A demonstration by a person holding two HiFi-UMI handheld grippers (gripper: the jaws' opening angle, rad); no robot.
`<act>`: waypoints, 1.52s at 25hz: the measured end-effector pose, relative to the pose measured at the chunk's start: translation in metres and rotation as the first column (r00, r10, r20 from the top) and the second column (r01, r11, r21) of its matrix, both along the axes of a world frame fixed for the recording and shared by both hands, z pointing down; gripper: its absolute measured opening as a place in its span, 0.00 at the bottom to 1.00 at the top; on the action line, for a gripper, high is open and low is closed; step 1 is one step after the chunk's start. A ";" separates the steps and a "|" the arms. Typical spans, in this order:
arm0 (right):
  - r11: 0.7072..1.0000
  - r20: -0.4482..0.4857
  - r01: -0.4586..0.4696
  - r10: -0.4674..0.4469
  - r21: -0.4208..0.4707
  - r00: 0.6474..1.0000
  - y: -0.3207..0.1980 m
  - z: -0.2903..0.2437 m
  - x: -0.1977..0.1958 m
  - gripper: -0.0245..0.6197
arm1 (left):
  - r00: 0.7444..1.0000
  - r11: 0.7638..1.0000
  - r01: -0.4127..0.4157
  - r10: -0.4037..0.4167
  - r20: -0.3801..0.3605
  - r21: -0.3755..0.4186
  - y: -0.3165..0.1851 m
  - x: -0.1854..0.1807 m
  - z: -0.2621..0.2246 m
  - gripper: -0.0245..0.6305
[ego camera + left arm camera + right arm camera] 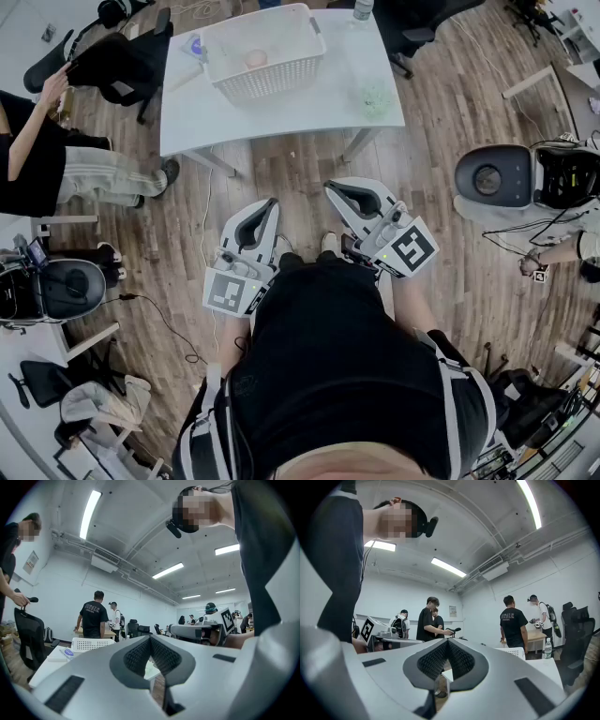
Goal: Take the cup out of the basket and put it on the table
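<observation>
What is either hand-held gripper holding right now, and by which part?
Nothing is held. The left hand-held gripper and the right hand-held gripper both have jaws together and empty; the cup sits in the basket.

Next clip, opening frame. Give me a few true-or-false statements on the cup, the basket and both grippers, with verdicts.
1. The cup is inside the basket. True.
2. The basket stands on the floor. False: it stands on the white table.
3. The right gripper holds the cup. False: its jaws are shut on nothing, near the person's body and short of the table.
4. The left gripper has its jaws together. True.
</observation>
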State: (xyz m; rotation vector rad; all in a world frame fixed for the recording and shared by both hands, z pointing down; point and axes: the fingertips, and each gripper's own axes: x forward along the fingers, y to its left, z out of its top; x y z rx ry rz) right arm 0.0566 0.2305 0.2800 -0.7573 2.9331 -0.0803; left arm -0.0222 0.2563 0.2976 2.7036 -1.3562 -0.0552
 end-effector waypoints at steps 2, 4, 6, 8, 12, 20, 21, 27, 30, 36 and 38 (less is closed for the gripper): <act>1.000 -0.021 0.003 -0.003 -0.004 1.000 0.000 0.004 0.002 0.07 | 1.000 1.000 -0.001 0.001 -0.002 0.006 -0.001 0.001 -0.001 0.07; 1.000 -0.028 0.004 -0.004 -0.004 1.000 0.001 0.005 0.002 0.07 | 1.000 1.000 -0.002 0.002 -0.006 0.008 -0.001 0.002 -0.001 0.07; 1.000 -0.028 0.003 -0.003 -0.002 1.000 0.002 0.004 0.002 0.07 | 1.000 1.000 -0.004 0.004 -0.009 0.011 -0.001 0.002 -0.003 0.07; 1.000 -0.025 0.001 -0.001 -0.002 1.000 0.002 0.002 0.003 0.07 | 1.000 1.000 -0.005 0.005 -0.013 0.019 -0.001 0.003 -0.007 0.07; 1.000 -0.021 0.001 -0.001 -0.006 1.000 0.002 0.002 0.004 0.07 | 1.000 1.000 -0.002 0.003 -0.013 0.016 0.000 0.004 -0.007 0.07; 1.000 -0.002 0.008 -0.008 -0.012 1.000 0.002 0.003 0.012 0.07 | 1.000 1.000 0.001 -0.001 -0.014 0.006 -0.001 0.014 -0.005 0.07; 1.000 -0.006 0.009 -0.009 -0.012 1.000 0.002 0.003 0.013 0.07 | 1.000 1.000 0.001 -0.001 -0.012 0.006 -0.001 0.016 -0.005 0.07; 1.000 -0.020 0.011 -0.011 -0.008 1.000 -0.001 0.004 0.028 0.07 | 1.000 1.000 0.009 -0.009 -0.006 0.005 -0.004 0.029 -0.007 0.07; 1.000 -0.024 0.004 -0.004 -0.011 1.000 -0.005 0.008 0.041 0.07 | 1.000 1.000 0.018 -0.018 -0.005 0.000 -0.005 0.037 -0.004 0.07; 1.000 -0.030 0.014 -0.015 -0.025 0.999 -0.010 0.013 0.061 0.07 | 0.999 0.999 0.050 -0.050 -0.010 -0.013 -0.007 0.052 -0.001 0.07; 1.000 -0.033 0.020 -0.021 -0.024 0.999 -0.012 0.014 0.067 0.07 | 0.998 0.998 0.061 -0.061 -0.011 -0.014 -0.009 0.058 -0.001 0.07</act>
